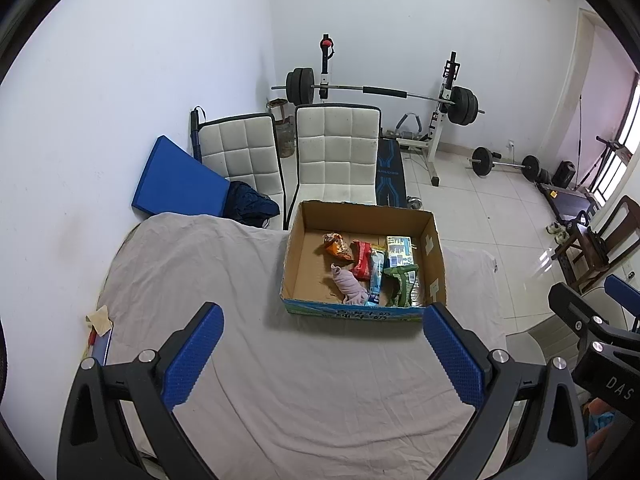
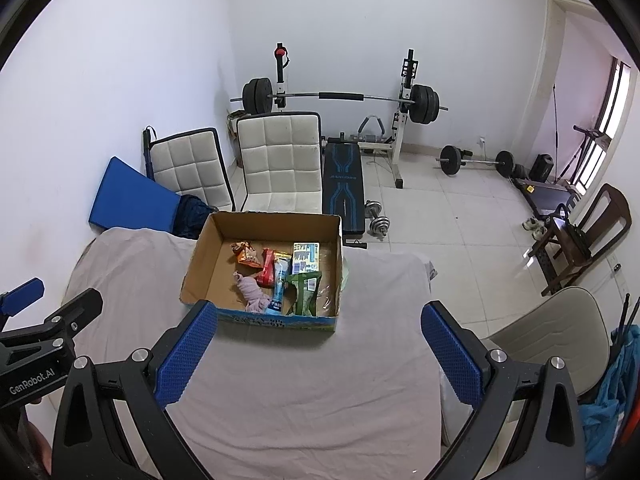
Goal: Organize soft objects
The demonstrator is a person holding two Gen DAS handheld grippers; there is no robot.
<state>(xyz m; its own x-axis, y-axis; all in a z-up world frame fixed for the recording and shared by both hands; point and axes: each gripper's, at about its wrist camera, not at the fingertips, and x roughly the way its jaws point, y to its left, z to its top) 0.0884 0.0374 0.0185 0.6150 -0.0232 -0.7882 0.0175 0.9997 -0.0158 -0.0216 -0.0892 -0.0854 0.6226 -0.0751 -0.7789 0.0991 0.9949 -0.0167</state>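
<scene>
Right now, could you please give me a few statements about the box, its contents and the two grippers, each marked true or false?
1. The cardboard box sits on the cloth-covered table. True.
2. The left gripper is clamped on the pink cloth. False: it is open and empty, short of the box, and the cloth lies inside the box.
3. The orange snack packet lies nearer the box's far wall than the green packet. True.
4. The right gripper is shut. False: its jaws stand wide apart with nothing between them.
5. The box is packed to the brim. False: its left part shows bare cardboard.
</scene>
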